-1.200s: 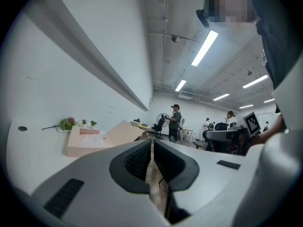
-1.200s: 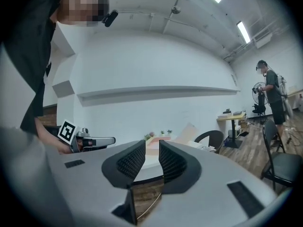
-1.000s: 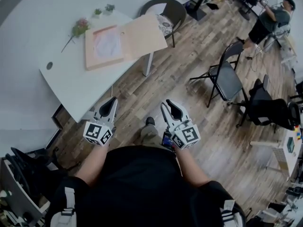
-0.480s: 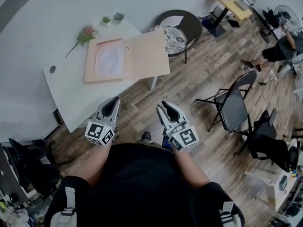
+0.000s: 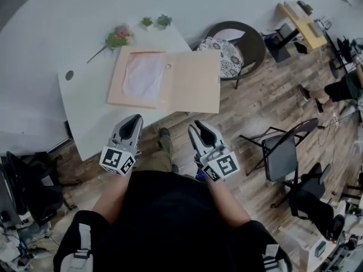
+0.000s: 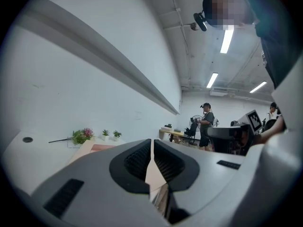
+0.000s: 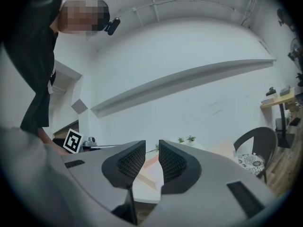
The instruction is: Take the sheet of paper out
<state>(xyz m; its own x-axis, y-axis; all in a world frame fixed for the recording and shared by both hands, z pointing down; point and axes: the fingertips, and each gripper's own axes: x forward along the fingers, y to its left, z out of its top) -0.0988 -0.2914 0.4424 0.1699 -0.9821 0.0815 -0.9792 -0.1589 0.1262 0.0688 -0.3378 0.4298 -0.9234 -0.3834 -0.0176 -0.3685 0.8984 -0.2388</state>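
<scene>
An open peach-coloured folder (image 5: pixel 190 86) lies on the white table (image 5: pixel 91 109). A white sheet of paper (image 5: pixel 143 77) rests in its left half. Both grippers are held level in front of the person's body, short of the table's near edge and apart from the folder. My left gripper (image 5: pixel 130 124) has its jaws together with nothing between them; in the left gripper view (image 6: pixel 151 143) the folder (image 6: pixel 87 148) shows beyond it. My right gripper (image 5: pixel 198 130) stands open and empty; in the right gripper view (image 7: pixel 152 145) the folder (image 7: pixel 147 167) shows through the gap.
A flower sprig (image 5: pixel 116 38) and two small potted plants (image 5: pixel 156 21) sit at the table's far edge. A round chair with a patterned cushion (image 5: pixel 229 52) stands right of the table, a folding chair (image 5: pixel 281 154) further right. A seated person (image 5: pixel 343 86) is at the far right.
The table and folder have come nearer and more to the middle of the head view as the person walks towards them. Both grippers travel along; their jaws look unchanged.
</scene>
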